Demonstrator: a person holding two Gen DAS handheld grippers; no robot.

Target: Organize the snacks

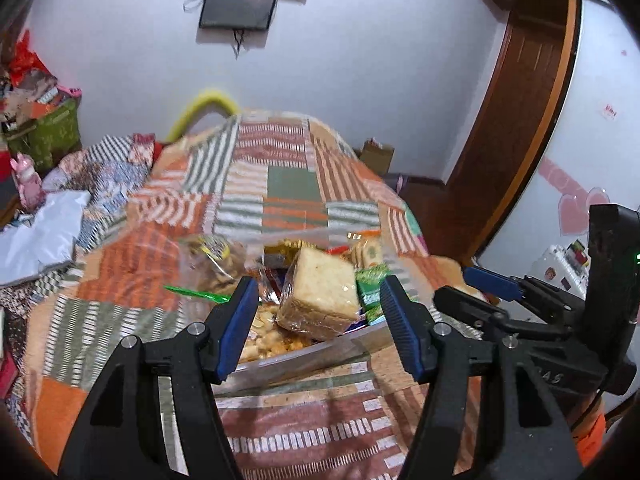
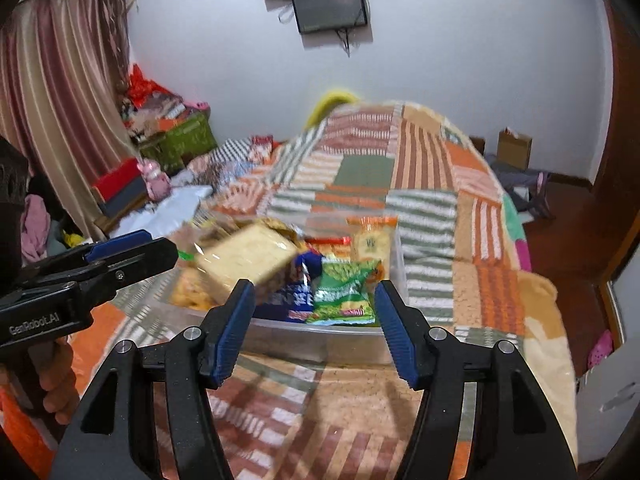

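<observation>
Black gripper (image 1: 318, 320) frames — ribbed blue pads, silver screws, orange sleeve (image 1: 590, 436).

Both wrist views are evenly lit by soft, cool indoor light that leaves the white wall (image 1: 360, 80) a flat bluish grey, with only faint shadows of the fingers falling on the patchwork blanket (image 2: 360, 400) near the bottom. Motion blur smears the wrapped cake (image 2: 244, 258) and the snacks around it, most strongly in the right view, while each hand-held gripper's own arms stay sharp. Fisheye distortion bends the door frame (image 1: 520, 120) and curtain (image 2: 60, 100), and the corners fall off to black
</observation>
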